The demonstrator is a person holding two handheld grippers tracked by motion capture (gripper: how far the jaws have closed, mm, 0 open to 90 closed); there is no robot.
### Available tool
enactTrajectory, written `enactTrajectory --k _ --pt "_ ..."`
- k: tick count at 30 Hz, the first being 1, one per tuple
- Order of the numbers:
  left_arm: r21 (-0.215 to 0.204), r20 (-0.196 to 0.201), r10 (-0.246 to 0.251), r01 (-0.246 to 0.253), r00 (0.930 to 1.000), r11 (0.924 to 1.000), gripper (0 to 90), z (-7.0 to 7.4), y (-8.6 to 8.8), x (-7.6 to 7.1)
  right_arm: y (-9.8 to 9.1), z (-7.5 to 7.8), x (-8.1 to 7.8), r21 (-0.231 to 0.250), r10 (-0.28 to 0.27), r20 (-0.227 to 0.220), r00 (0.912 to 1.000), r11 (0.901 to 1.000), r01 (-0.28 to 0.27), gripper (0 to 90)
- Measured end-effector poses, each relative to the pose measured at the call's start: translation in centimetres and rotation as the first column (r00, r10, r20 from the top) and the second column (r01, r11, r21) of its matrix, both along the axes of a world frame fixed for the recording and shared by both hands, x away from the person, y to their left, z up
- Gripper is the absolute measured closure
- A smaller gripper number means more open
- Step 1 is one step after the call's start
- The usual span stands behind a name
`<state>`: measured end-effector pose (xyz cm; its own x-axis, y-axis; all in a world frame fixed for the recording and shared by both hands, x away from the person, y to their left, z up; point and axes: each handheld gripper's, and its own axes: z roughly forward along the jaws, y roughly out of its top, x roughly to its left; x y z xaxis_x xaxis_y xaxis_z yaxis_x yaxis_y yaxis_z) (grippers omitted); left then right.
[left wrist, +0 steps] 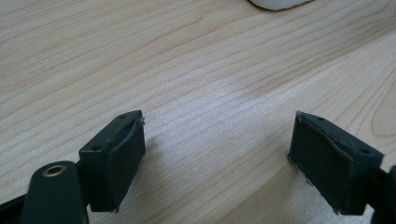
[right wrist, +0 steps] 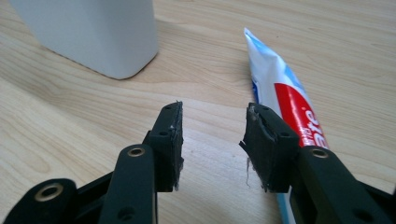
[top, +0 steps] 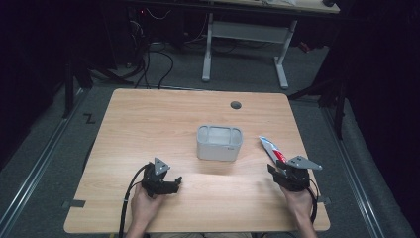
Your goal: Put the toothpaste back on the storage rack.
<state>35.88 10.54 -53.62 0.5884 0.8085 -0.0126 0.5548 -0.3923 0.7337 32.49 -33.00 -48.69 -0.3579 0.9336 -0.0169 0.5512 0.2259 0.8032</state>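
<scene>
A white, blue and red toothpaste tube (top: 271,148) lies flat near the table's right edge, right of a white open-topped bin (top: 219,143). My right gripper (top: 275,171) sits at the tube's near end. In the right gripper view, its jaws (right wrist: 214,126) stand apart over bare wood with nothing between them. The tube (right wrist: 289,98) runs beside and under the right-hand jaw, and the bin (right wrist: 98,32) stands ahead to the left. My left gripper (top: 174,182) rests low on the table at the front left. Its jaws (left wrist: 217,140) are wide open and empty.
The wooden table (top: 148,119) has a dark cable hole (top: 236,105) at its far middle. Beyond the table a white-legged desk (top: 247,34) and cables stand on the grey floor. The bin's rim (left wrist: 280,3) shows at the top of the left gripper view.
</scene>
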Motion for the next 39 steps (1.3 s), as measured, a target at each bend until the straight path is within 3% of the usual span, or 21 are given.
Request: enactTrajectory --k 8,15,26,33,39 --pt "-0.002 0.000 0.001 -0.001 1.0000 1.0000 18.6 0.0 0.0 0.0 -0.9 0.4 0.3 0.020 -0.012 0.012 0.9999 0.9997 0.012 56.5" --pt "-0.001 0.000 0.000 0.000 1.0000 1.0000 18.6 0.0 0.0 0.0 -1.5 0.9 0.7 -0.006 -0.037 0.018 0.9992 0.9993 0.037 58.8" --pt "-0.003 0.000 -0.001 0.001 1.0000 1.0000 19.0 0.0 0.0 0.0 -2.6 2.2 2.6 -0.030 -0.057 -0.017 0.9982 0.9979 0.057 61.1" --pt "-0.002 0.000 -0.002 0.002 1.0000 1.0000 19.0 0.0 0.0 0.0 -2.6 2.0 3.7 -0.033 -0.055 -0.050 0.9973 0.9981 0.053 61.1" --pt "-0.003 0.000 -0.002 0.002 1.0000 1.0000 19.0 0.0 0.0 0.0 -2.3 2.5 4.9 -0.069 -0.049 -0.057 0.9972 0.9966 0.045 61.0"
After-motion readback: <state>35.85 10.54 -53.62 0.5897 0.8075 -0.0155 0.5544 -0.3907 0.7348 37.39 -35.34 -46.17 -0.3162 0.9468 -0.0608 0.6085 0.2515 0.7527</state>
